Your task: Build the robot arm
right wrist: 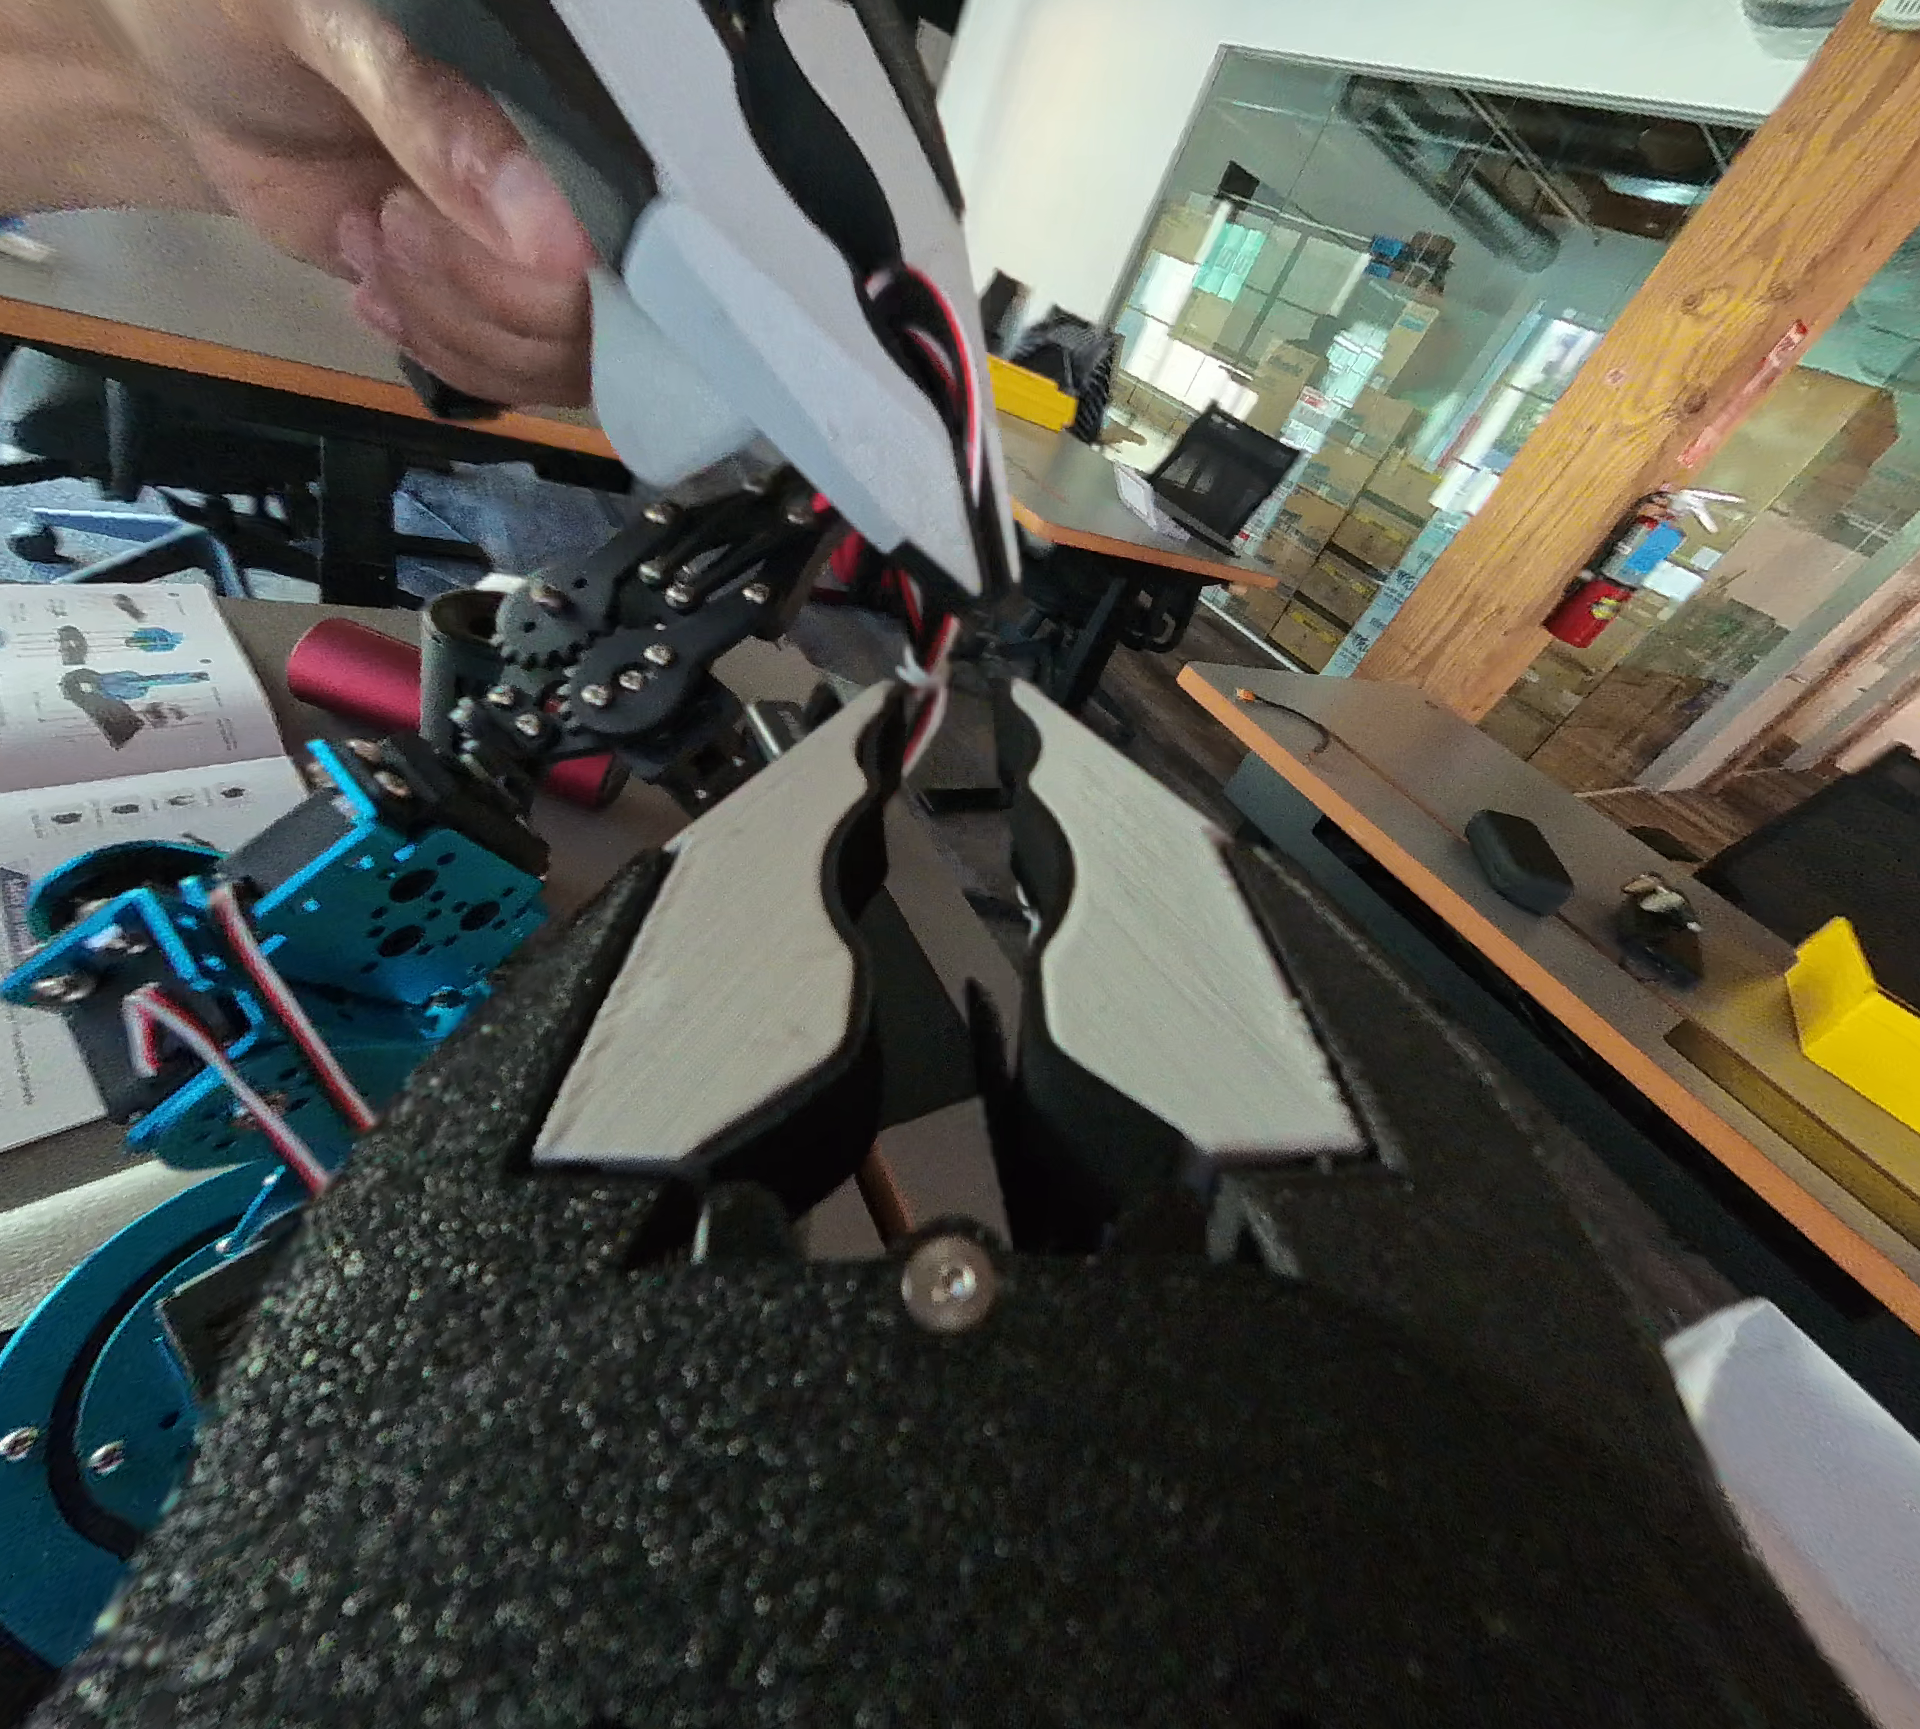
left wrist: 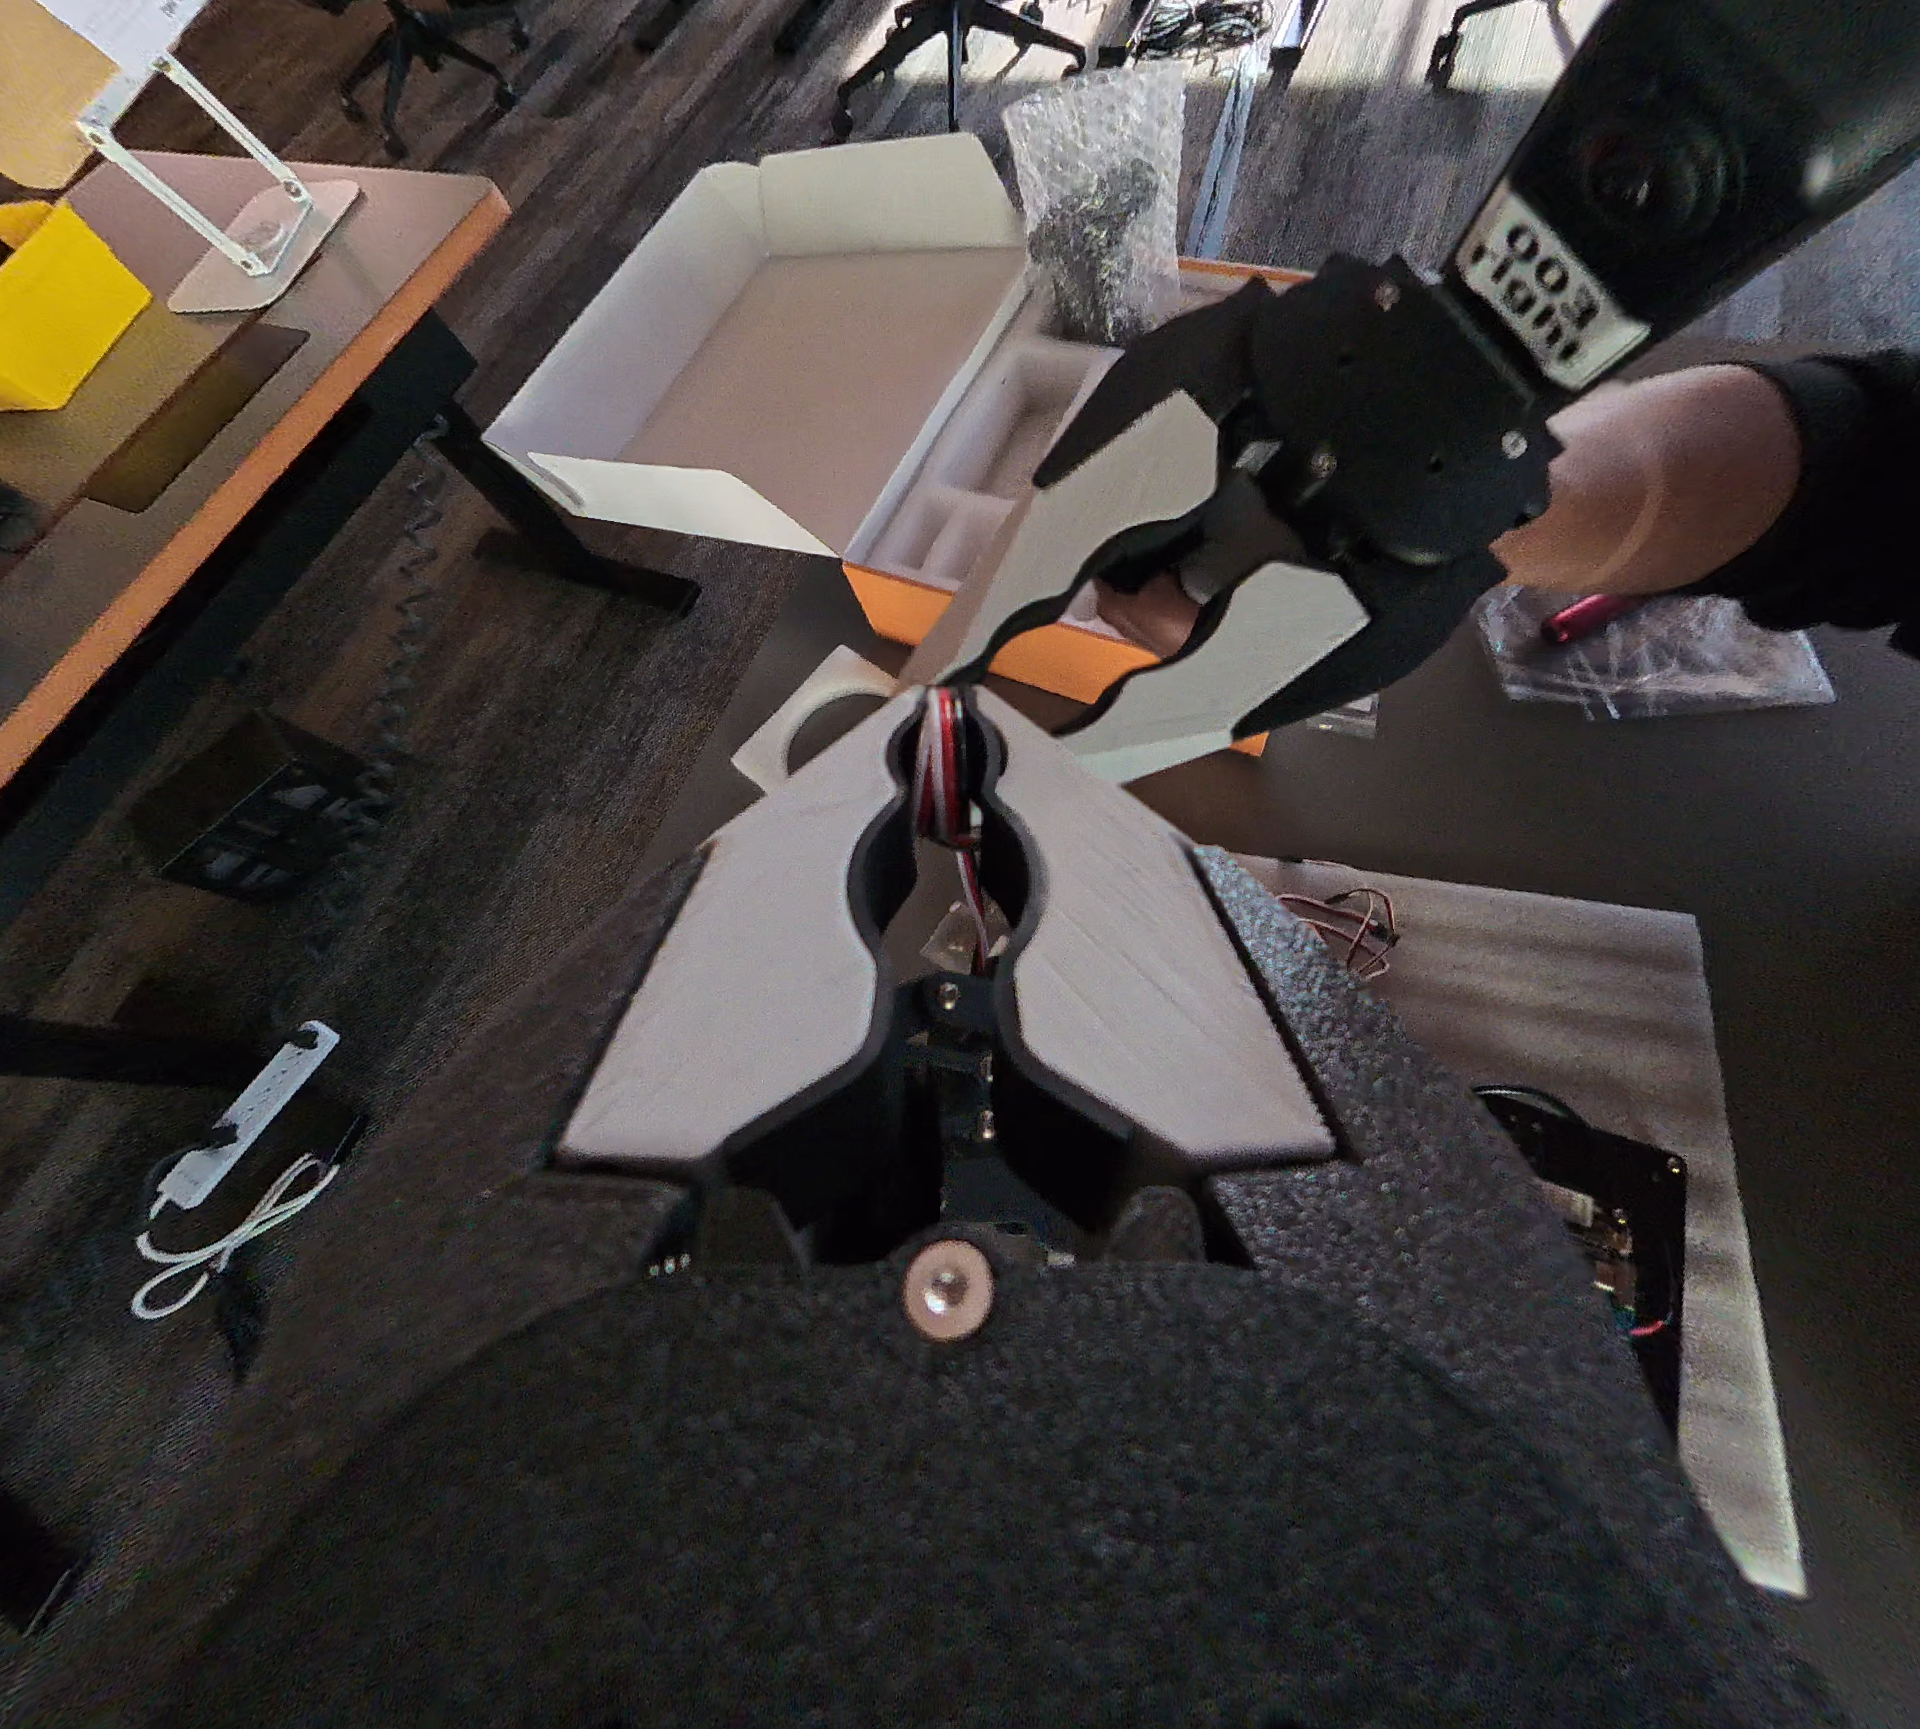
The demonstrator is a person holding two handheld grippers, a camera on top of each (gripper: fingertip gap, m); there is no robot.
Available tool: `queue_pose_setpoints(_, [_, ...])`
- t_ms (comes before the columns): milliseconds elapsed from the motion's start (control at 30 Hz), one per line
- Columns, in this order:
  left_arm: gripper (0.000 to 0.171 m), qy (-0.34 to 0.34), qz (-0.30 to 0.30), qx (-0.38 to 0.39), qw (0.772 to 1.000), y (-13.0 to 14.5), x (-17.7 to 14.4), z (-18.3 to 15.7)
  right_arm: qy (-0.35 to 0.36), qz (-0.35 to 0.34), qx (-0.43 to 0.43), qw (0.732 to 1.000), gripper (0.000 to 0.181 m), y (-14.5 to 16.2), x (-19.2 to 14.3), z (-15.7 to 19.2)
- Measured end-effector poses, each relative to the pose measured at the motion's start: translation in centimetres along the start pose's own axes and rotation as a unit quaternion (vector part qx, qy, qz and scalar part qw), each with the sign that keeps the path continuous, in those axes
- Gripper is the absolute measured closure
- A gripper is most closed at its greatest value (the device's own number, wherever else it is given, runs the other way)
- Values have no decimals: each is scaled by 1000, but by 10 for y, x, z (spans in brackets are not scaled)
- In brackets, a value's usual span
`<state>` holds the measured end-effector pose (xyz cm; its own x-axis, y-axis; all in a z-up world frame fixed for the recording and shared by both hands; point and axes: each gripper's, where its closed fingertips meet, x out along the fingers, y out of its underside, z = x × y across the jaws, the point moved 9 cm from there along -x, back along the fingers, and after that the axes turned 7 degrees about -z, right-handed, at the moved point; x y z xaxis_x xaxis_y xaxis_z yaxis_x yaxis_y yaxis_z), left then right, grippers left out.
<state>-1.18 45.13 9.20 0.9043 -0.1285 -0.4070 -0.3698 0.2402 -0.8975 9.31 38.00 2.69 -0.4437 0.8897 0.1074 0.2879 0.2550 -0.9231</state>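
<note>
From the left wrist view, my left gripper (left wrist: 940,713) had its two broad fingers, flat matte-white faces edged in wavy black, pressed together on a bundle of thin red, white and black wires (left wrist: 943,775). The wires ran down the scalloped gap between the fingers. The gripper body below was rough, pebbled black foam. Just beyond the tips, my right gripper (left wrist: 1091,692) reached in from the far right, held by a hand (left wrist: 1652,484); seen from here its black, wave-edged fingers stood spread. Behind it lay an open cardboard box (left wrist: 810,370), white inside, orange along its near edge, with a moulded white insert. A crinkled bubble-wrap bag (left wrist: 1101,193) holding dark parts stood at the box's far right corner. On the left, a yellow plastic bin (left wrist: 62,308) sat on an orange-edged table (left wrist: 436,245).

From the right wrist view, my right gripper's tips (right wrist: 951,692) sat just about the same wires (right wrist: 925,692), a narrow gap between them; I could not tell whether they pinched the strands. The left gripper (right wrist: 966,516) came down from the upper left, closed on the wires, a blurred hand (right wrist: 343,152) behind it. At the near left stood a blue anodised metal bracket assembly (right wrist: 343,910), perforated with round holes. Farther off was a black geared claw (right wrist: 623,640) studded with bright screws, a smooth red cylinder (right wrist: 353,671) beside it, and a printed booklet (right wrist: 114,692) lying flat.
</note>
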Motion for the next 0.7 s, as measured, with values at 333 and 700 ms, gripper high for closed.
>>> queue_pose_setpoints(333, [169, 6, -4, -16, 1000, -2, 1, -3, -3, -43, 40, 998, 173, 4, 2, 5])
queue_pose_setpoints(700, [169, 20, 9, 7, 1000, 4, -10, -7, -85, -55, 96, 990, 177, 10, -5, -11])
